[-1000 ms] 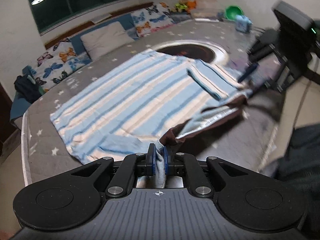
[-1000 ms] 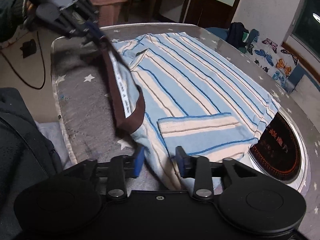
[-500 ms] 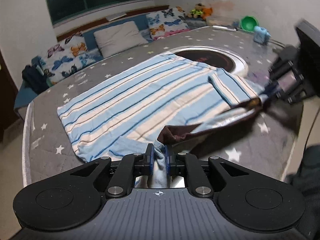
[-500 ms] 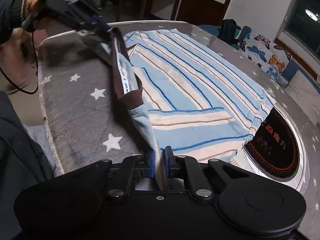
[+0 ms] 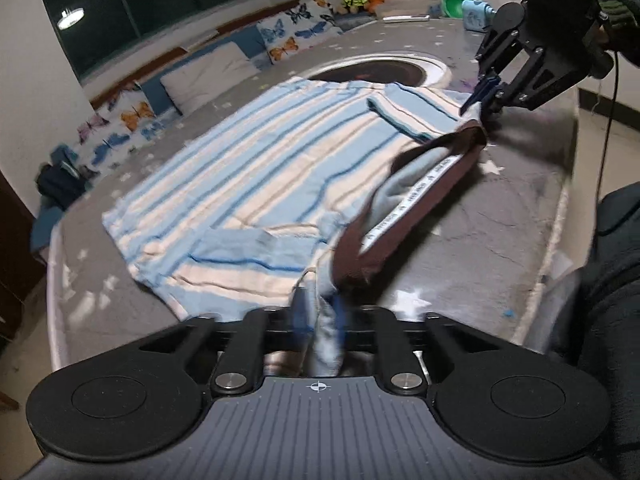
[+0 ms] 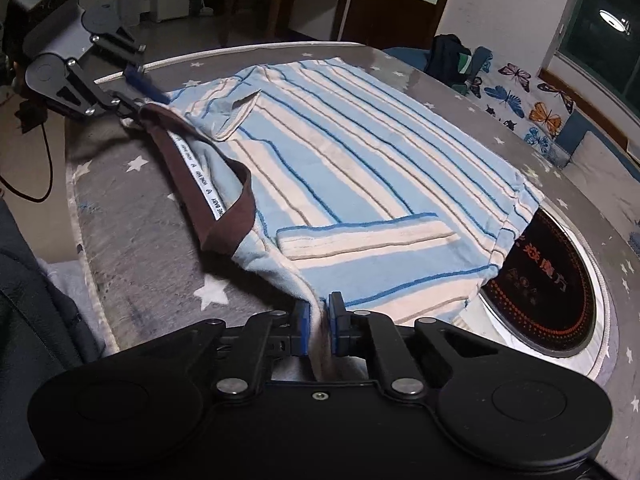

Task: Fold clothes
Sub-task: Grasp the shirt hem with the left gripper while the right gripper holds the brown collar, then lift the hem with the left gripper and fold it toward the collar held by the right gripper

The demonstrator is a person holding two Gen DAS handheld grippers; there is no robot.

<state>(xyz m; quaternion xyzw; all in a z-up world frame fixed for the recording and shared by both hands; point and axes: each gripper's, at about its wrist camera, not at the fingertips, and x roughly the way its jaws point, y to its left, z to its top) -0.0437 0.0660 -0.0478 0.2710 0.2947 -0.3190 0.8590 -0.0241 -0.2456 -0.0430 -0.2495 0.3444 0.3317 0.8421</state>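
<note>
A blue and cream striped shirt (image 5: 276, 168) (image 6: 360, 168) lies spread on a grey star-print table, sleeves folded in. Its brown collar (image 5: 404, 208) (image 6: 208, 184) is lifted and stretched between the two grippers. My left gripper (image 5: 318, 316) is shut on the shirt's shoulder beside the collar; it also shows in the right wrist view (image 6: 140, 96). My right gripper (image 6: 318, 320) is shut on the other shoulder; it also shows in the left wrist view (image 5: 486, 98). Both hold the neck edge a little above the table near its front edge.
The grey table cover (image 6: 140, 248) ends just in front of me. A round black hotplate with a white rim (image 6: 560, 280) (image 5: 384, 70) sits in the table past the shirt's hem. Butterfly cushions (image 5: 288, 40) line a bench beyond. A cable (image 6: 24, 192) hangs at left.
Both grippers have lifted the neck edge and drawn apart, so the collar now hangs stretched between them. The right gripper, open a second ago, is now shut on the shoulder.
</note>
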